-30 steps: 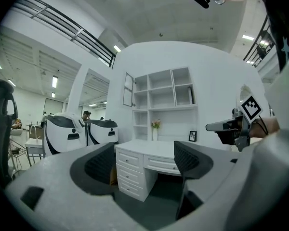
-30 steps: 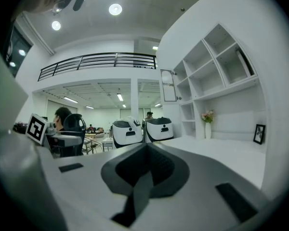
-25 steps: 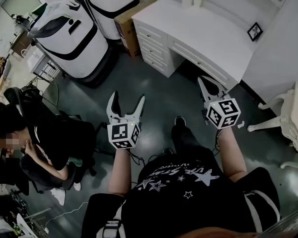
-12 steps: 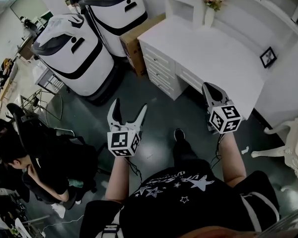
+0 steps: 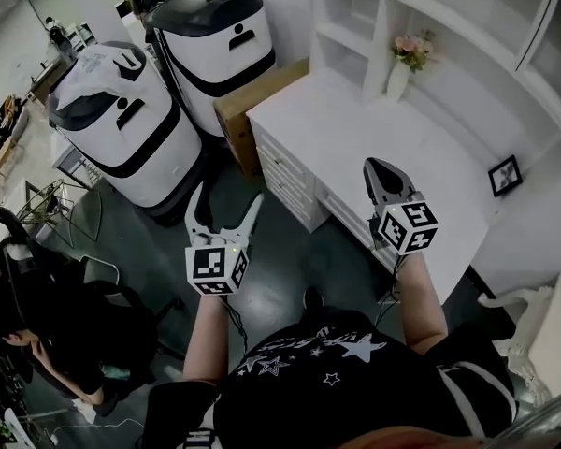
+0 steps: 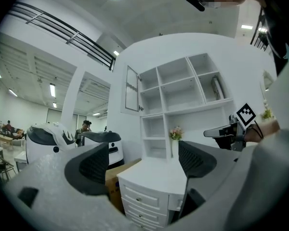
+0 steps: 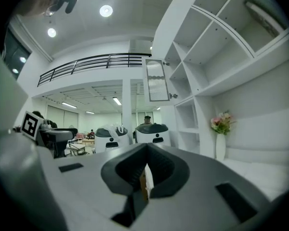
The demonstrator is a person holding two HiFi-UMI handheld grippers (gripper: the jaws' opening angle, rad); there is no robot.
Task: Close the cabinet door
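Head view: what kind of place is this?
Likely a robotics lab or demo hall with a mock home corner: a white desk with shelving and a flower vase stands beside two big white-and-black machines, with a seated person nearby.

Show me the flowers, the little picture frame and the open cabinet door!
flowers [image 5: 412, 49], head view, on the pink blooms.
picture frame [image 5: 505, 175], head view, on its middle.
cabinet door [image 7: 157, 81], right gripper view, on its ribbed panel.
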